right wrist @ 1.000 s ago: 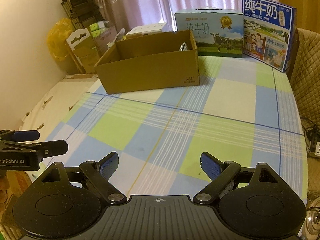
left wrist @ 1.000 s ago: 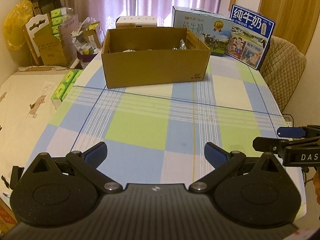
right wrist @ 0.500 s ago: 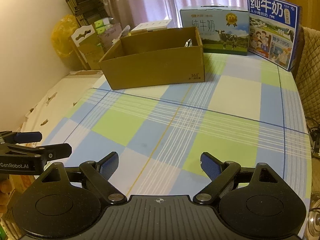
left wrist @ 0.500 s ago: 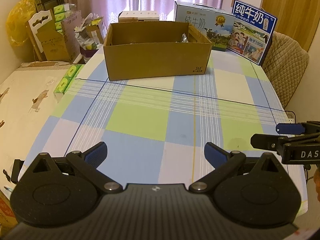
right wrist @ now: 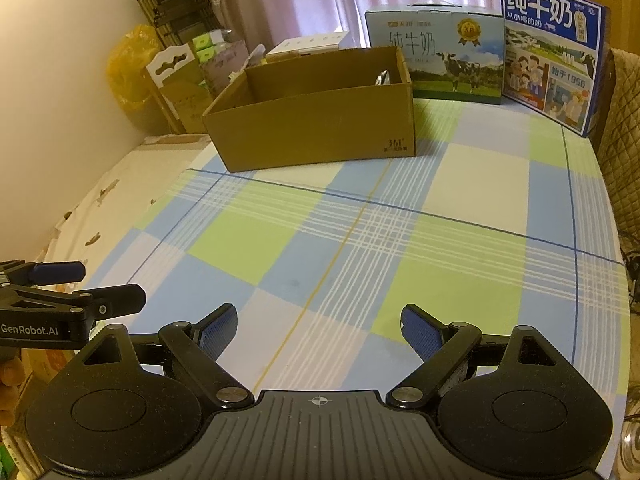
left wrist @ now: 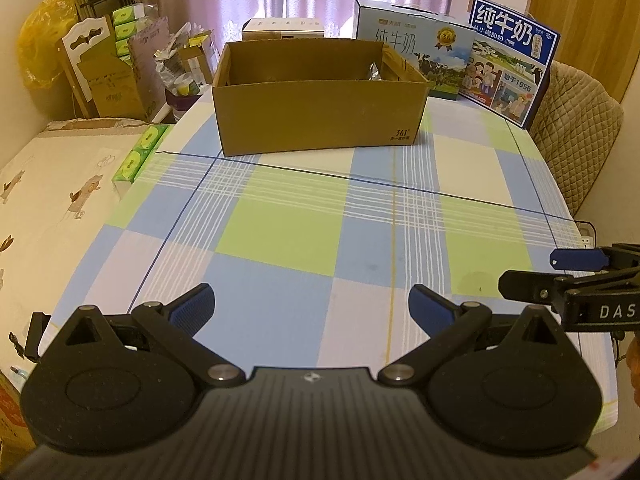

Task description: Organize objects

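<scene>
Two grippers, my left gripper (left wrist: 310,306) and my right gripper (right wrist: 318,326), hang wide and hold nothing above the checked table (left wrist: 280,236). One brown box (left wrist: 318,118) sits straight ahead at the far end, its long side facing me. One shiny packet (right wrist: 383,78) peeks out. Neither hand looks nearer. Two milk cartons (right wrist: 454,54) stand behind.
</scene>
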Action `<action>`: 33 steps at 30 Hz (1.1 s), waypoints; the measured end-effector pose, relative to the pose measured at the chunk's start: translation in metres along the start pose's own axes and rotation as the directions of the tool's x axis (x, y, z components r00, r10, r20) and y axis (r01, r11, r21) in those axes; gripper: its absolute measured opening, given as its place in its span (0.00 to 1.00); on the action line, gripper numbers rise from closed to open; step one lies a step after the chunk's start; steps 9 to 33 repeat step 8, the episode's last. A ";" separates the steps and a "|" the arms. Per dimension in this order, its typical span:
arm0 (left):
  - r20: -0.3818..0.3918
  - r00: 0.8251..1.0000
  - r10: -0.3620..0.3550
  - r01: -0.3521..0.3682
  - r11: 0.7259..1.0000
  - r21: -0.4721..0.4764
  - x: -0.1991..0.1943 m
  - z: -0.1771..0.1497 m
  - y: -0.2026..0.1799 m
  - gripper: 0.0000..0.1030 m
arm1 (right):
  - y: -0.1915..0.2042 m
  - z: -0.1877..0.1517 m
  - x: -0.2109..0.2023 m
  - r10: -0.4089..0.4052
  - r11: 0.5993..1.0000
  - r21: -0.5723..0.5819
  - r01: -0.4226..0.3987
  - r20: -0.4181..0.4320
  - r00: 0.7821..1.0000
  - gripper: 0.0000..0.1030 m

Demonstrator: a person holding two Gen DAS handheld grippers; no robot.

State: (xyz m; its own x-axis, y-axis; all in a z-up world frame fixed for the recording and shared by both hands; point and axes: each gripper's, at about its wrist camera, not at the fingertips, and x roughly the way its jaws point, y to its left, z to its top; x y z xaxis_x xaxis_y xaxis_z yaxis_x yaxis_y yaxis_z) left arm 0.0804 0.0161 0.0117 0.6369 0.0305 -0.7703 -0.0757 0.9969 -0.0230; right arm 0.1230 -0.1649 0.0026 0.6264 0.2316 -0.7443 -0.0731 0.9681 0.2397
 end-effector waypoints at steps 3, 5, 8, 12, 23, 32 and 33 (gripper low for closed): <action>-0.003 1.000 0.000 0.000 1.000 -0.002 0.001 -0.001 0.000 0.99 | 0.001 0.000 0.001 0.000 1.000 0.001 0.000 -0.004 1.000 0.84; -0.004 1.000 -0.002 0.002 1.000 -0.003 0.001 -0.002 0.000 0.99 | 0.001 0.000 0.002 0.000 1.000 0.001 0.000 -0.007 1.000 0.84; -0.005 1.000 -0.002 0.002 1.000 -0.006 0.003 -0.001 0.000 0.99 | 0.000 0.000 0.004 0.002 1.000 0.002 -0.002 -0.011 1.000 0.84; -0.005 1.000 -0.002 0.002 1.000 -0.006 0.003 -0.001 0.000 0.99 | 0.000 0.000 0.004 0.002 1.000 0.002 -0.002 -0.011 1.000 0.84; -0.005 1.000 -0.002 0.002 1.000 -0.006 0.003 -0.001 0.000 0.99 | 0.000 0.000 0.004 0.002 1.000 0.002 -0.002 -0.011 1.000 0.84; -0.005 1.000 -0.002 0.002 1.000 -0.006 0.003 -0.001 0.000 0.99 | 0.000 0.000 0.004 0.002 1.000 0.002 -0.002 -0.011 1.000 0.84; -0.005 1.000 -0.002 0.002 1.000 -0.006 0.003 -0.001 0.000 0.99 | 0.000 0.000 0.004 0.002 1.000 0.002 -0.002 -0.011 1.000 0.84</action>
